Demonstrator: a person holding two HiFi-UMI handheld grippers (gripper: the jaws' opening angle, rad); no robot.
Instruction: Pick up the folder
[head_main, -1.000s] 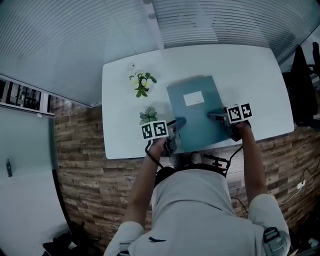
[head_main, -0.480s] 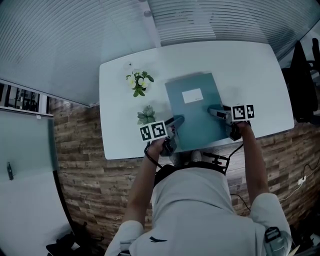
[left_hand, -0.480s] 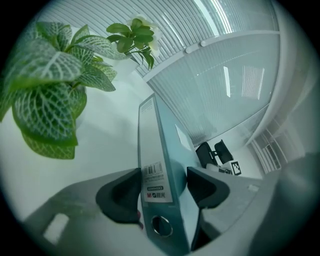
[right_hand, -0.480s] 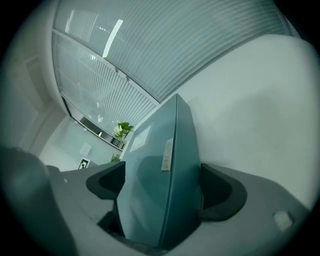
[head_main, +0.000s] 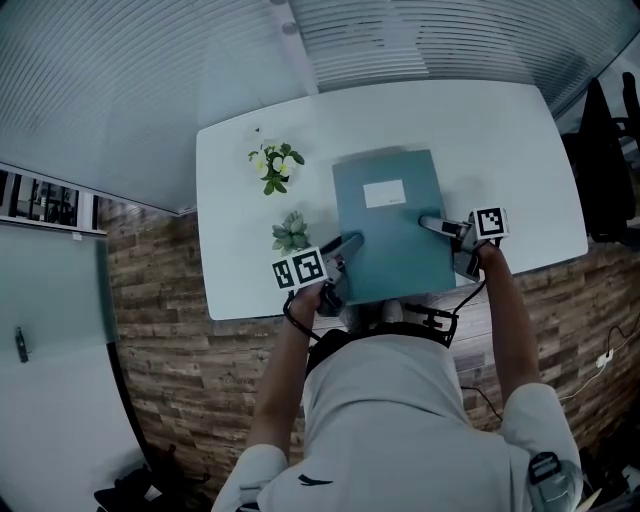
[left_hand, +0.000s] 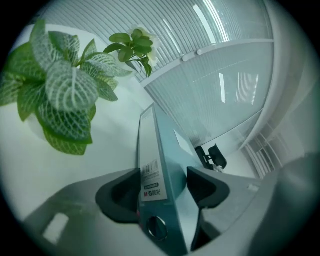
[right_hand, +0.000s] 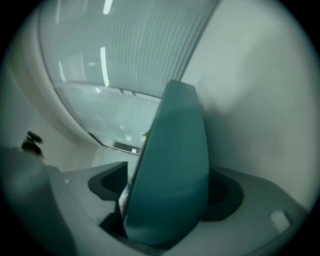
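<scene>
A teal folder (head_main: 395, 240) with a white label (head_main: 383, 194) sits over the near middle of the white table (head_main: 500, 130), its near edge at the table's front edge. My left gripper (head_main: 345, 245) is shut on the folder's left side, its spine. In the left gripper view the spine (left_hand: 151, 170) stands between the two dark pads of the left gripper (left_hand: 162, 187). My right gripper (head_main: 432, 224) is shut on the folder's right edge. In the right gripper view the teal cover (right_hand: 172, 150) fills the gap of the right gripper (right_hand: 167, 190).
A white-flowered plant (head_main: 272, 165) stands at the table's back left. A small green leafy plant (head_main: 291, 233) sits close to my left gripper, and its leaves (left_hand: 65, 95) fill the left of the left gripper view. A ribbed glass wall (head_main: 400, 40) runs behind the table, with wood floor (head_main: 160, 300) at the left.
Both grippers keep their hold on the folder. The folder looks slightly larger and nearer to the camera, and the left gripper's marker cube has shifted a little down and left.
</scene>
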